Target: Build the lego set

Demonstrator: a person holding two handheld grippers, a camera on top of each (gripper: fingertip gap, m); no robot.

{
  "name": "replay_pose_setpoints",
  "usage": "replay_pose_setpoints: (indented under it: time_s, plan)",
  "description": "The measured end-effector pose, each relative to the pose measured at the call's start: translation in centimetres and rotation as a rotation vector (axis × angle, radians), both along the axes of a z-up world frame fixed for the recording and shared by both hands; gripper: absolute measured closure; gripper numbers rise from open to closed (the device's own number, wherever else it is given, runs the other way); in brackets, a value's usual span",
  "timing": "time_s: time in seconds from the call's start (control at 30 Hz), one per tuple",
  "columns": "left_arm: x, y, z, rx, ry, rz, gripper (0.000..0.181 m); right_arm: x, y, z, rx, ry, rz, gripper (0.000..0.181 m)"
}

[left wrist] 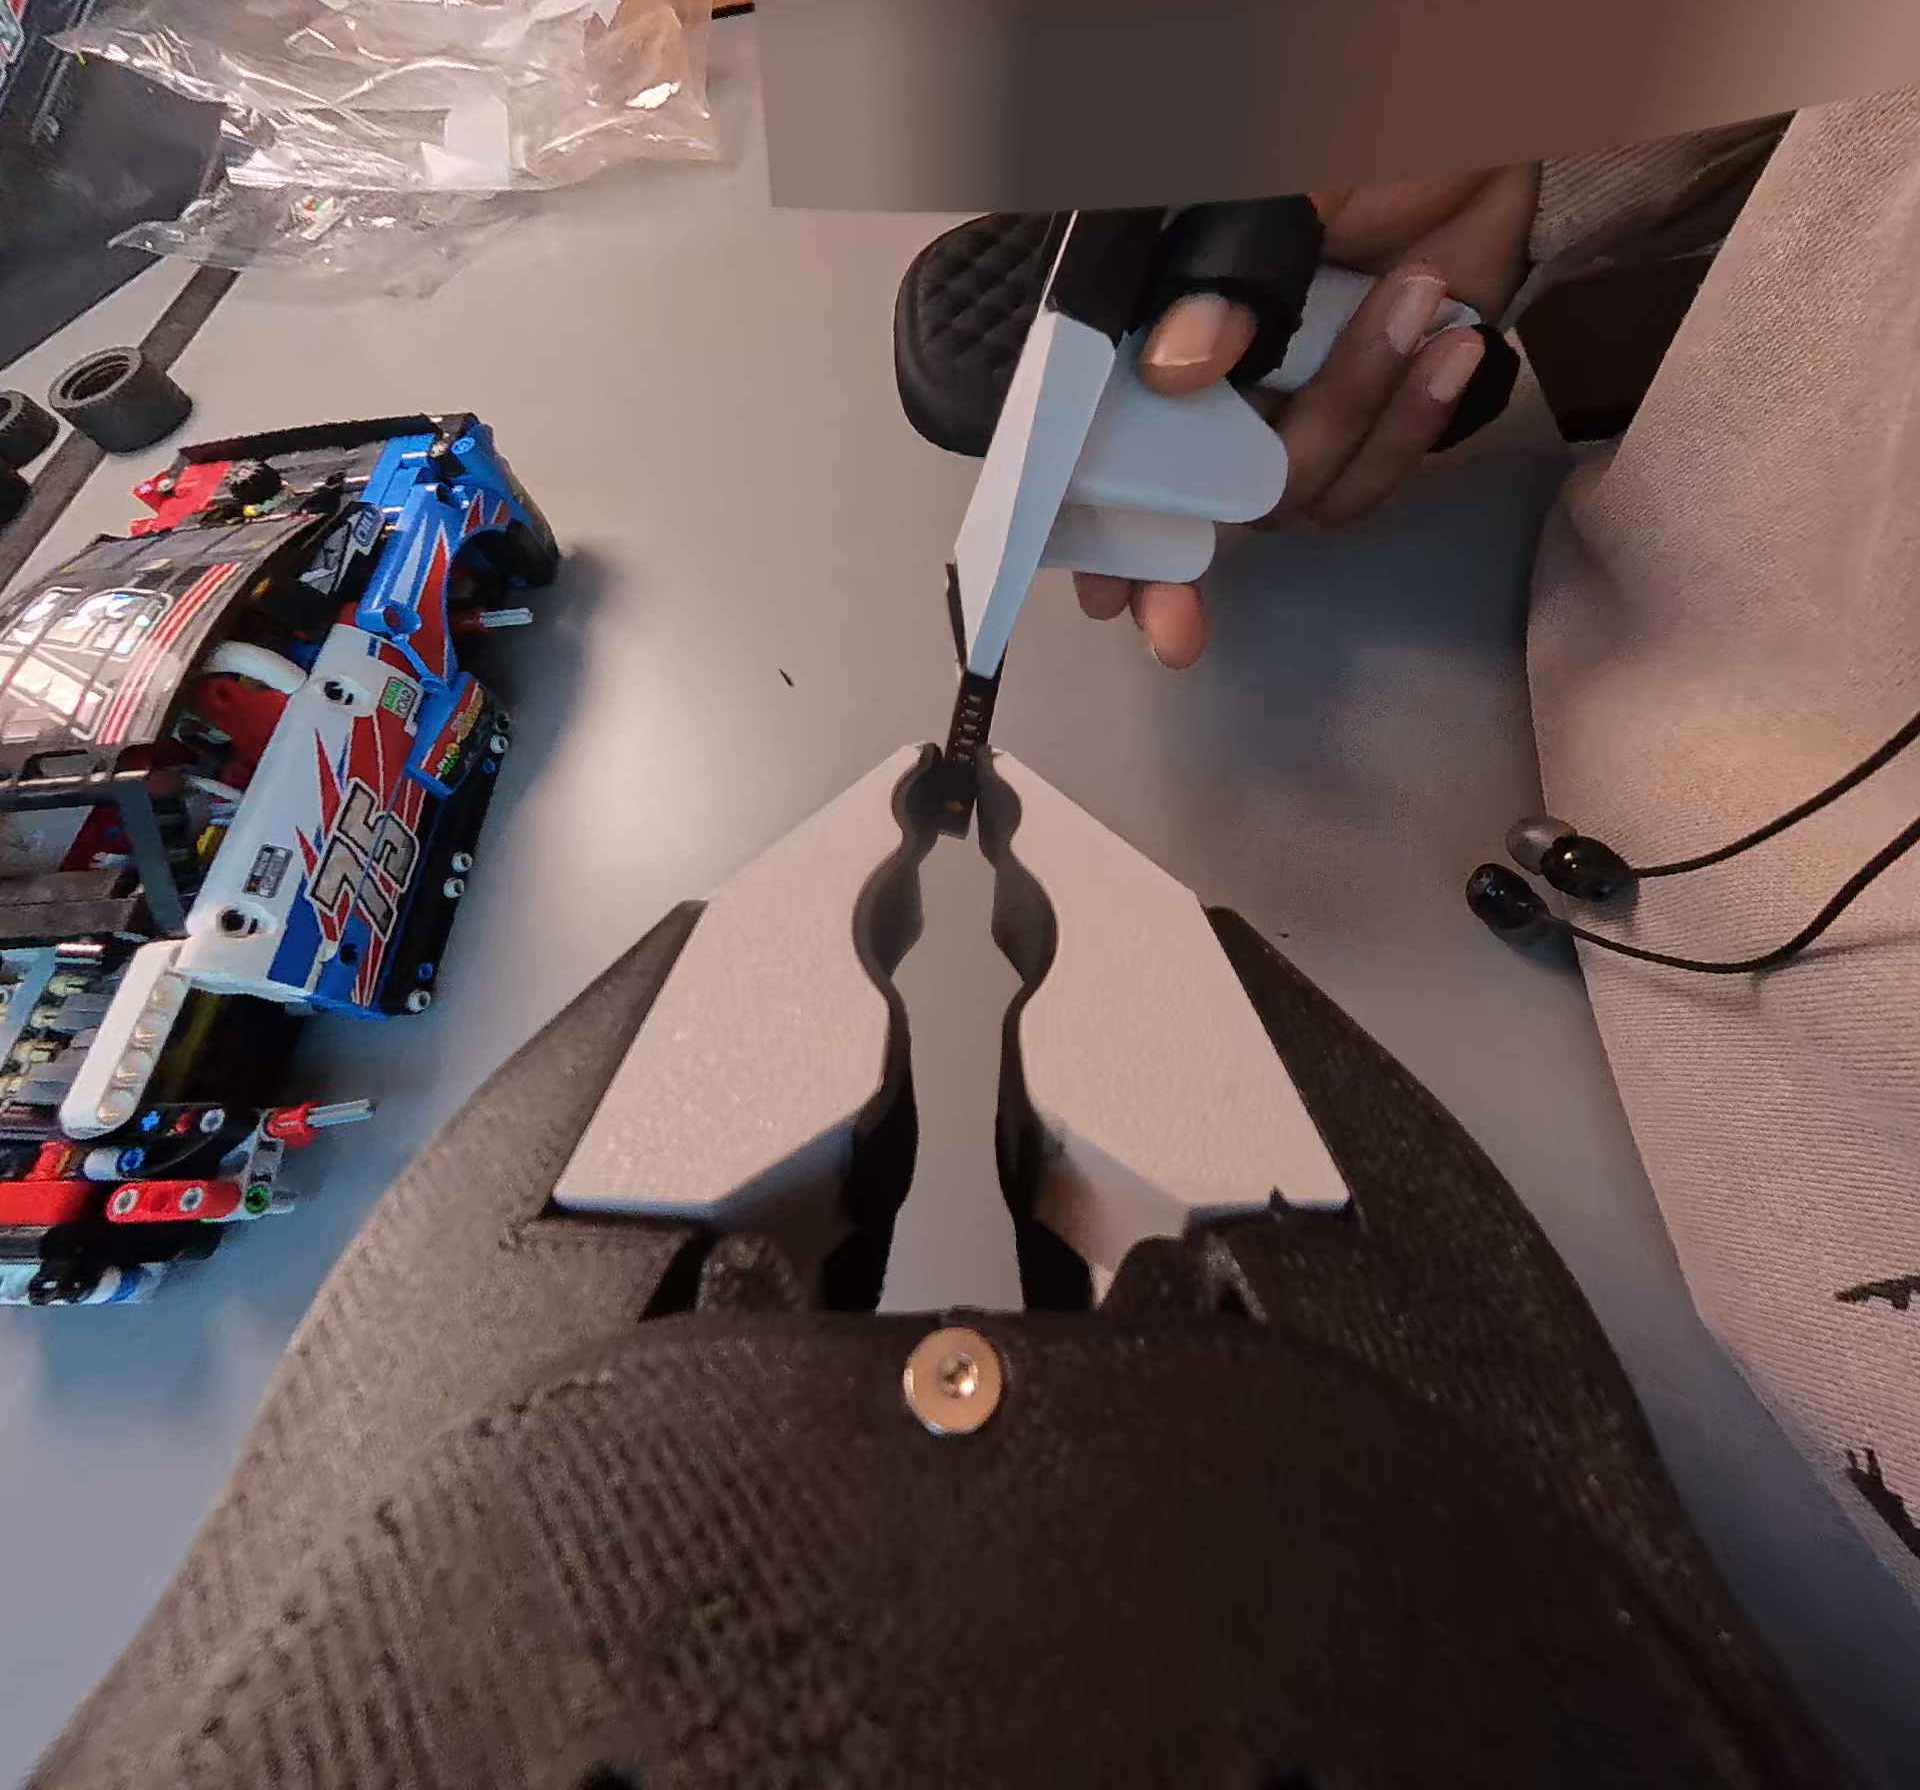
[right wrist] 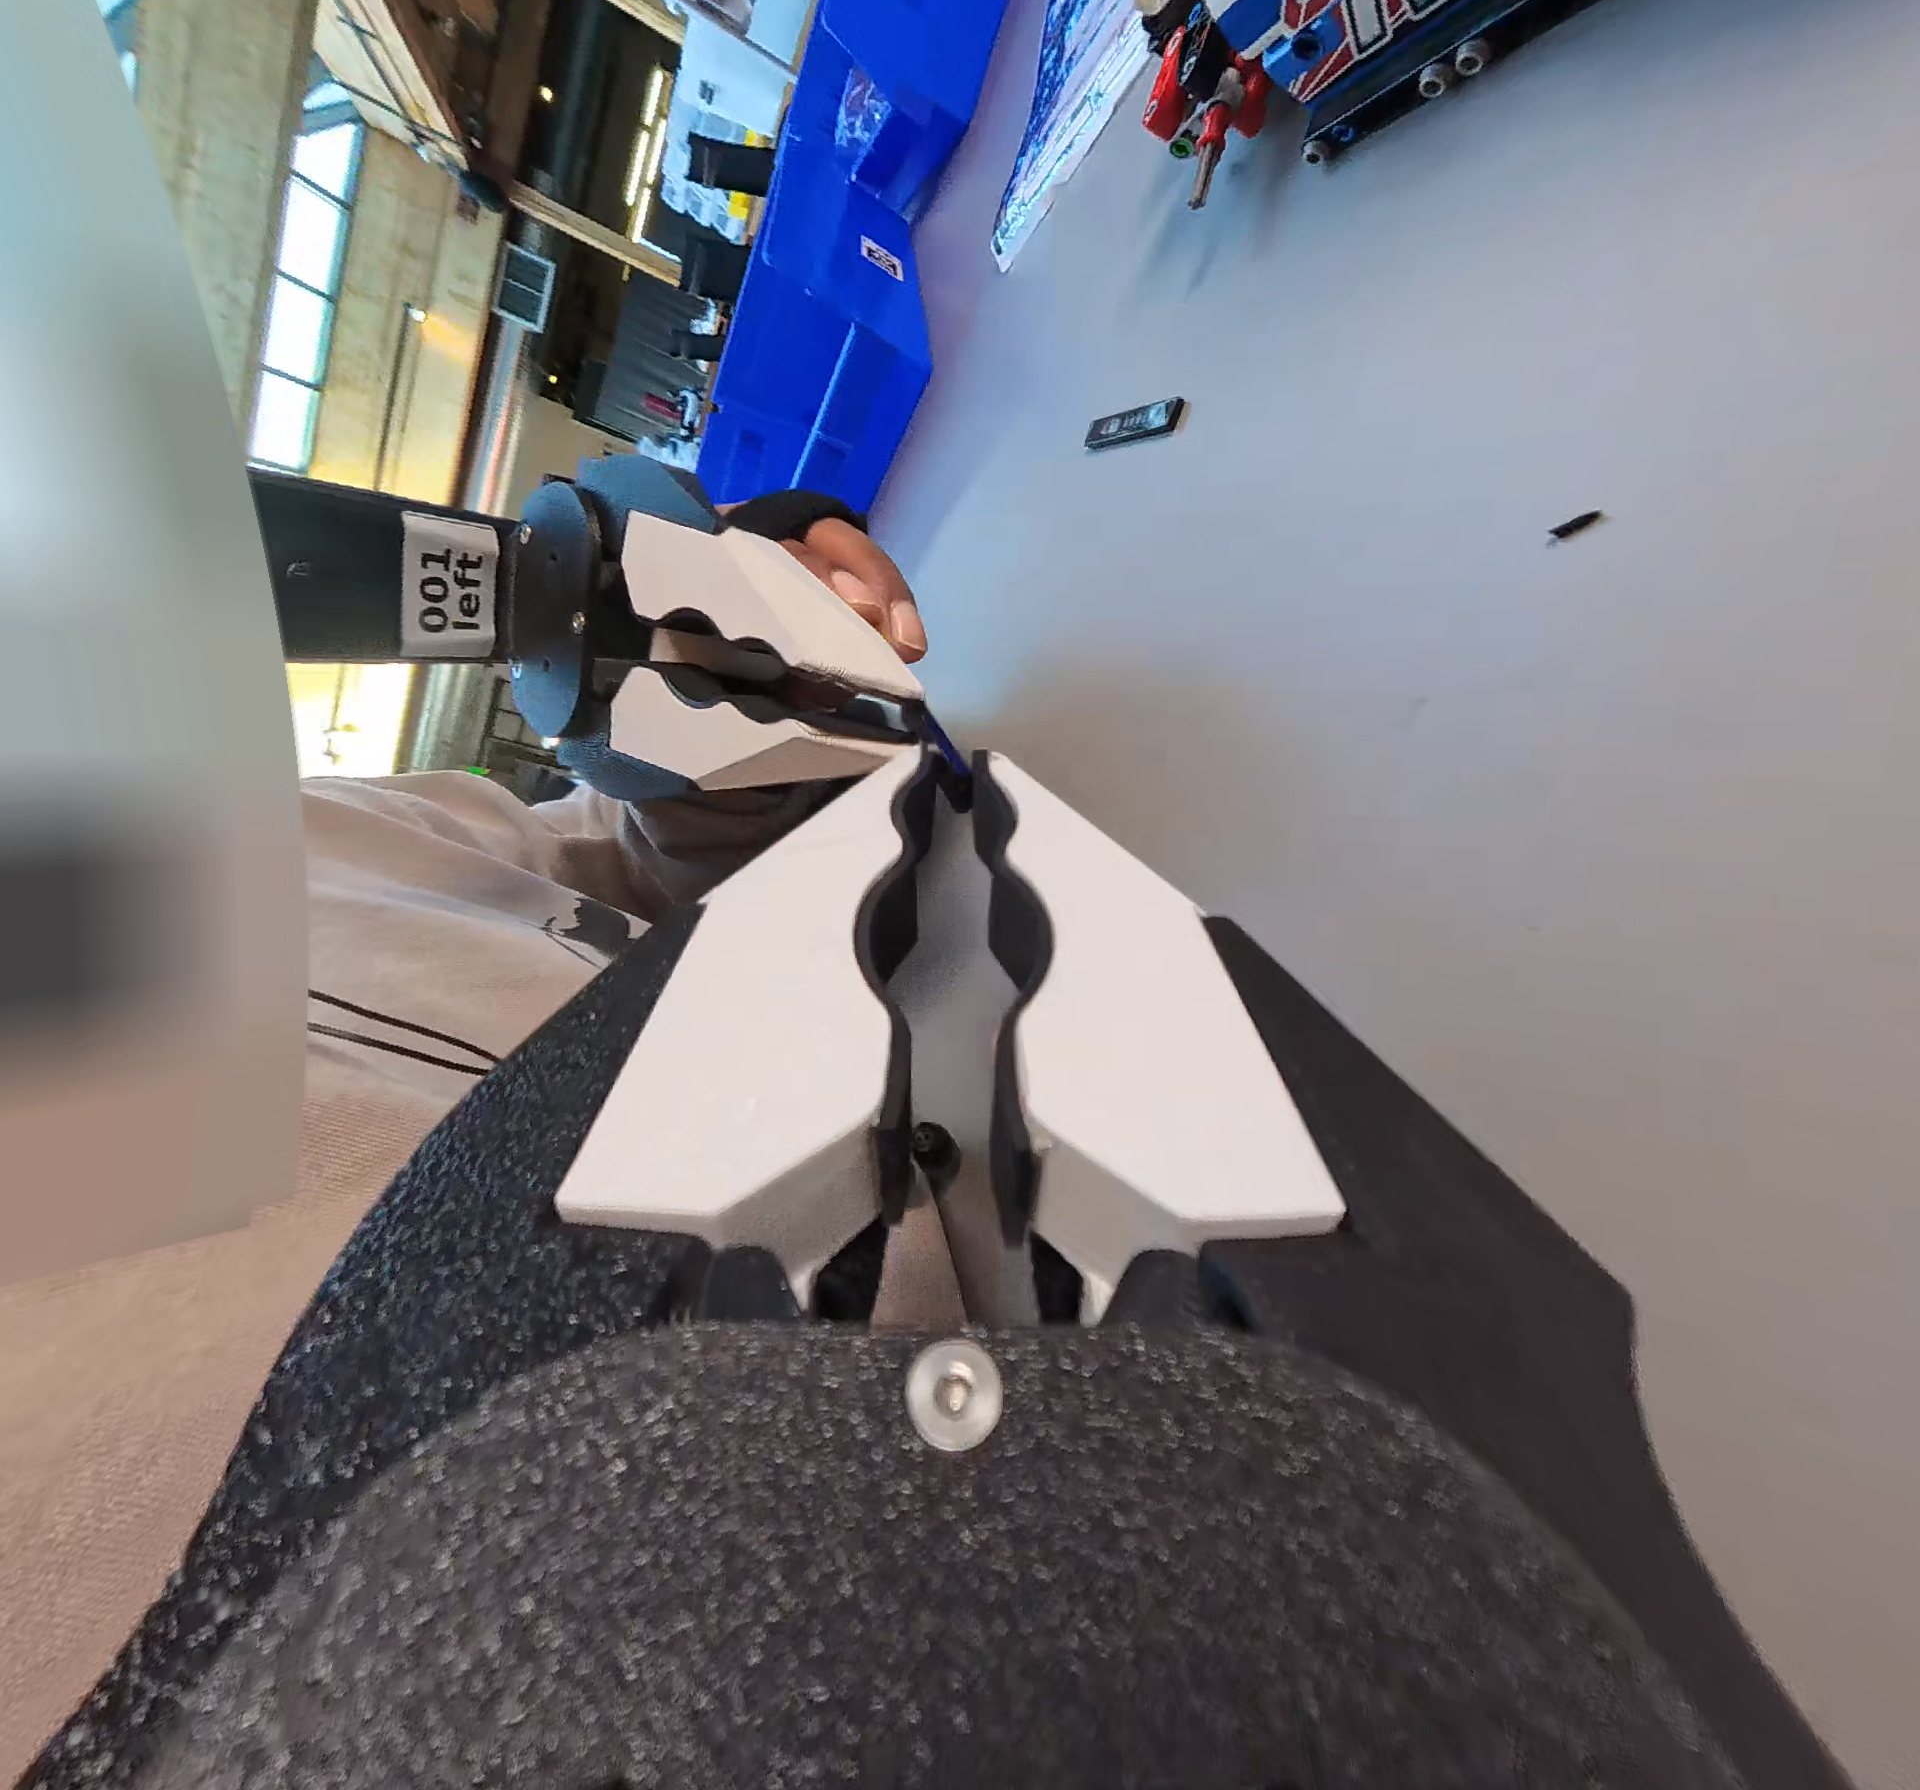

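Grey tabletop (left wrist: 665, 452) fills both views, and a blurred patch hides most of the person behind it. Both claws meet above it on one small piece. The left claw (left wrist: 951, 784) is pinched shut on the lower end of a thin black toothed strip (left wrist: 971, 717); the right claw (left wrist: 977, 660) comes in from ahead and above and clamps the upper end, so the middle of the strip spans the short gap between the two tips. In the right wrist view the right claw (right wrist: 954, 784) grips the same piece, which looks dark blue-black there and is mostly hidden by the tips. The left claw (right wrist: 904, 712) closes on it from the left. The half-built race car (left wrist: 260, 805) sits well to the left of the left claw, cut off by the edge. Loose black tyres (left wrist: 120, 395) and clear bags (left wrist: 416, 57) lie beyond the car. Earphones (left wrist: 1538, 867) lie to the right.
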State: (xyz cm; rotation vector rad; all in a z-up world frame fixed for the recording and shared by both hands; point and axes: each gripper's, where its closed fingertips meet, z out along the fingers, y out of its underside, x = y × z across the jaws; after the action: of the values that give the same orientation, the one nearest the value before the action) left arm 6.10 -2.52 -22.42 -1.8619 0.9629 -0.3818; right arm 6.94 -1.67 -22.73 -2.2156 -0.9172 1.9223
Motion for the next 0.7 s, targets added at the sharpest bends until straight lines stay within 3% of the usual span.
replay_pose_setpoints:
  time_s: [0.17, 0.23, 0.33, 0.4, 0.47, 0.7]
  plan:
    - [-0.1, 0.2, 0.7, -0.027, -0.104, 0.01, 0.177, 0.0, 0.0, 1.2, -0.057, 0.077, 0.006, 0.181]
    - [0.0, 0.2, 1.3, -0.112, -0.267, 0.007, 0.177, 0.0, 0.0, 1.6, -0.054, 0.108, 0.015, 0.181]
    - [0.2, -0.2, 2.6, -0.341, -0.604, -0.049, 0.146, -0.2, -0.2, 3.1, 0.017, 0.192, 0.046, 0.181]
    - [0.4, -0.5, 3.1, -0.434, -0.74, -0.094, 0.152, -0.5, -0.6, 3.9, 0.111, 0.236, 0.08, 0.181]
    - [0.4, -0.6, 3.7, -0.44, -0.795, -0.114, 0.18, -0.7, -1.2, 4.3, 0.208, 0.261, 0.114, 0.181]
    - [0.5, -1.2, 4.6, -0.363, -0.734, -0.147, 0.181, 0.8, -0.8, 5.3, 0.477, 0.316, 0.188, 0.181]
